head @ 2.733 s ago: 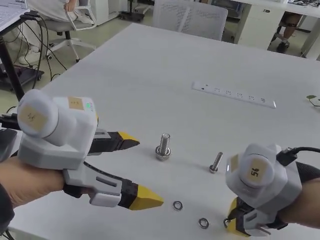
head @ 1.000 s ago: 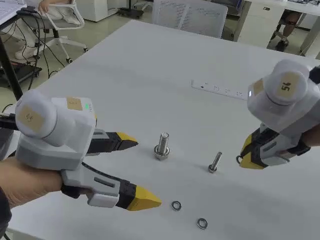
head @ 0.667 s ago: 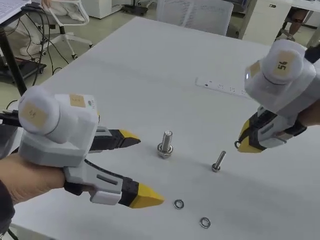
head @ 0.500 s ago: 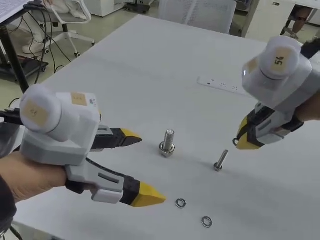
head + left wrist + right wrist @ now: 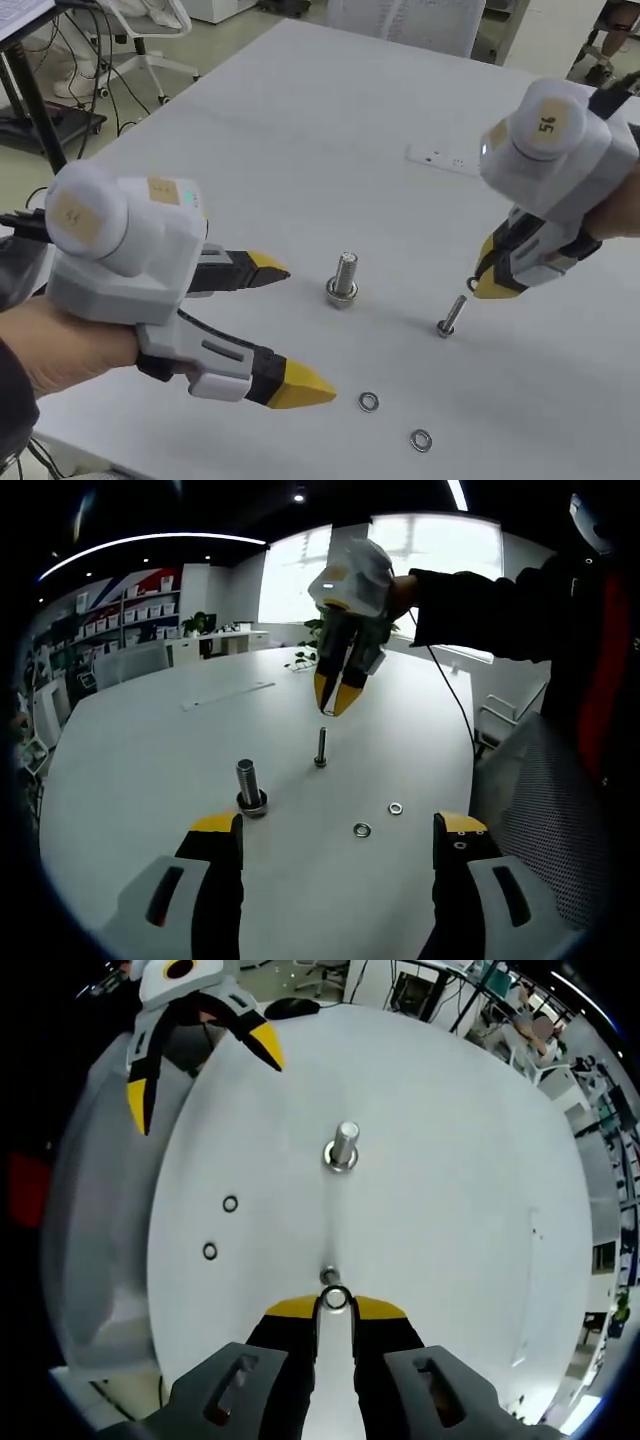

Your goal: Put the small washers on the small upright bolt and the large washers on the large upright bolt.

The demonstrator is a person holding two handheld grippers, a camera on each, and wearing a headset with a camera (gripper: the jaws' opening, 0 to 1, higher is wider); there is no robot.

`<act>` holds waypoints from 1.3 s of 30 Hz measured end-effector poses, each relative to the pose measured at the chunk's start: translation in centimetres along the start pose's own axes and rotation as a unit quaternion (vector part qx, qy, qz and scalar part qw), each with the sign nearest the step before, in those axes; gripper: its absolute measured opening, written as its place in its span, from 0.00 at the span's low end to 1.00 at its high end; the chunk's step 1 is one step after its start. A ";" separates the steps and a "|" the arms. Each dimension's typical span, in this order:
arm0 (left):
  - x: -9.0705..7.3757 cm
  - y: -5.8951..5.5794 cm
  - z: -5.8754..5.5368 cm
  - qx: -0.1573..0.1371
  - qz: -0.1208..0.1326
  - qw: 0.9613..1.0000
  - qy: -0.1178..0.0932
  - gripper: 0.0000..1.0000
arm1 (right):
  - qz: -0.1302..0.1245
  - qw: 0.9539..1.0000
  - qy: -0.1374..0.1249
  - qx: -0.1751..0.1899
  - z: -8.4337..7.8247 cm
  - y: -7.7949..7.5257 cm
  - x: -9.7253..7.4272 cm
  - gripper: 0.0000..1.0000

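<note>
The large upright bolt (image 5: 342, 280) stands mid-table with a washer round its base, also in the gripper views (image 5: 250, 785) (image 5: 345, 1147). The small upright bolt (image 5: 449, 317) (image 5: 321, 747) stands to its right. My right gripper (image 5: 488, 284) (image 5: 336, 1306) hangs just above the small bolt (image 5: 329, 1276), shut on a small washer (image 5: 336, 1289) (image 5: 473, 283). My left gripper (image 5: 285, 325) (image 5: 338, 825) is open and holds nothing, left of the large bolt and above the table. Two loose washers (image 5: 369, 402) (image 5: 421, 440) lie near the front edge.
A white power strip (image 5: 440, 158) lies farther back on the white table (image 5: 250, 130). Office chairs and cables stand beyond the table's left and far edges. A person's sleeve (image 5: 480, 590) reaches in behind the right gripper (image 5: 340, 690).
My right gripper has come up from the table's front edge with a washer and moved over the small bolt. The left gripper has stayed put; the head camera has shifted.
</note>
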State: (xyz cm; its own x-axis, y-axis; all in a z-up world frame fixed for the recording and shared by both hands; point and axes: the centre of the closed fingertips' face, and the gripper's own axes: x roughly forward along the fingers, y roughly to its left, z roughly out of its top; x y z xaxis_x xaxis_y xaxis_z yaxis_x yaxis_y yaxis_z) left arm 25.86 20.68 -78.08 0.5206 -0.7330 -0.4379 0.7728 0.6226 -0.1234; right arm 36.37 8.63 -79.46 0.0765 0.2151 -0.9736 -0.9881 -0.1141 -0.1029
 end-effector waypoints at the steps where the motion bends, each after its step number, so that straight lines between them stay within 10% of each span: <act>1: 0.0 0.0 0.0 0.000 0.000 1.000 0.000 0.77 | 0.002 1.000 0.001 0.000 0.0 0.0 0.1 0.13; 39: -0.1 0.2 -0.3 -0.008 -0.001 1.000 0.005 0.77 | 0.031 0.999 0.023 -0.007 -0.3 0.4 2.9 0.13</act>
State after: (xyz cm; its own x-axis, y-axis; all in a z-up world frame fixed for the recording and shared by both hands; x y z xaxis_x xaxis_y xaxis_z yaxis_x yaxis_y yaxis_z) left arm 25.84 20.92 -78.31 0.5157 -0.7314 -0.4463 0.7678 0.6256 -0.1381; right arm 36.20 8.91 -82.40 0.0224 0.1617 -0.9866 -0.9893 -0.1390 -0.0453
